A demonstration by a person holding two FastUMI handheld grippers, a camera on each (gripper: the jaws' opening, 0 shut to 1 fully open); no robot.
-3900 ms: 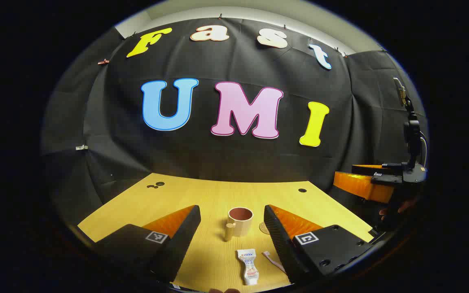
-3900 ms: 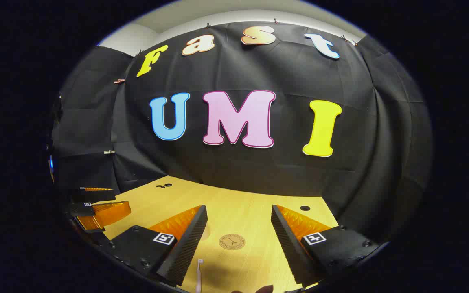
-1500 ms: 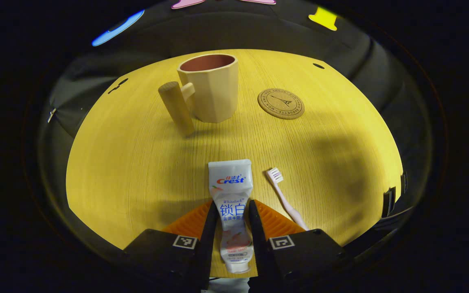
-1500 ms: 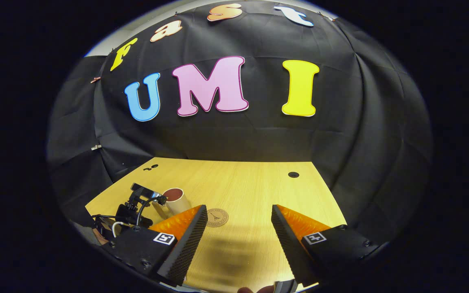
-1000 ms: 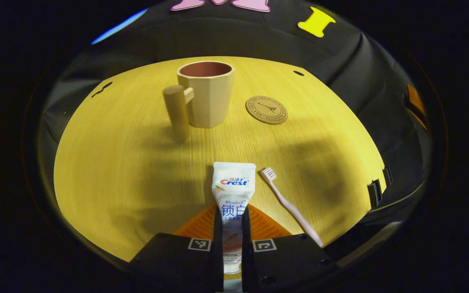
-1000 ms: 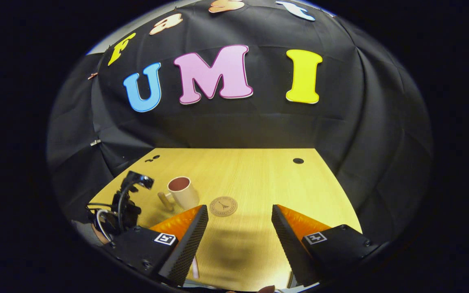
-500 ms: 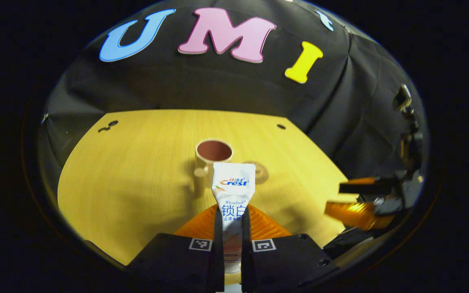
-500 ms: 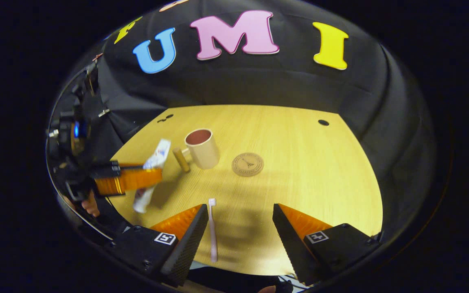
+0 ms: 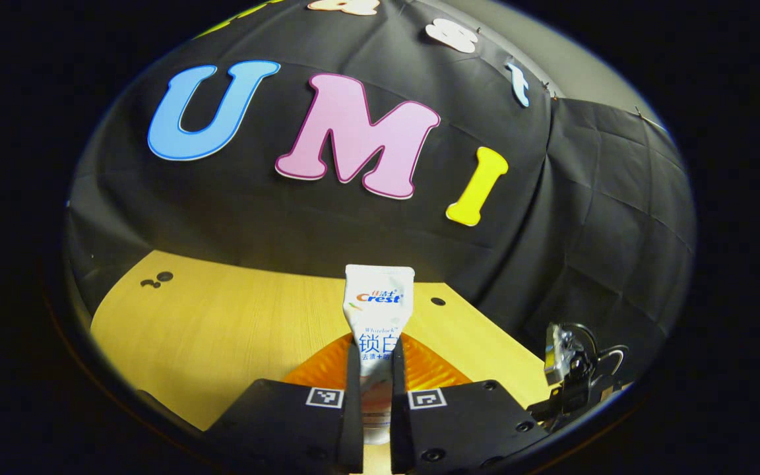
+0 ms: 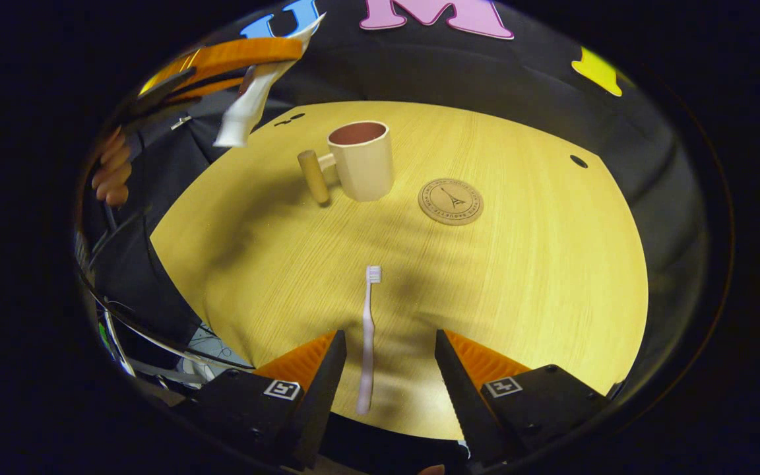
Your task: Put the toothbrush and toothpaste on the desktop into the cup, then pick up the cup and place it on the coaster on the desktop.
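- The left gripper (image 9: 375, 389) is clamped on the toothpaste tube (image 9: 377, 310): both fingers press its lower body, the crimped end pointing away from the camera, up over the desktop (image 9: 221, 323).
- In the right gripper view the same tube (image 10: 248, 109) hangs in the air to the left of the cup (image 10: 361, 160) and clear of the desktop (image 10: 518, 277), cap end down, with a hand (image 10: 111, 168) behind the gripper holding it.
- The cup stands upright on the desktop, its wooden handle (image 10: 313, 175) on its left side.
- The round coaster (image 10: 450, 201) lies flat just to the right of the cup, not touching it.
- The toothbrush (image 10: 367, 336) lies flat on the desktop nearer than the cup, bristle end toward the cup.
- The right gripper (image 10: 385, 376) has its fingers spread apart on either side of the toothbrush handle; whether they touch it I cannot tell.
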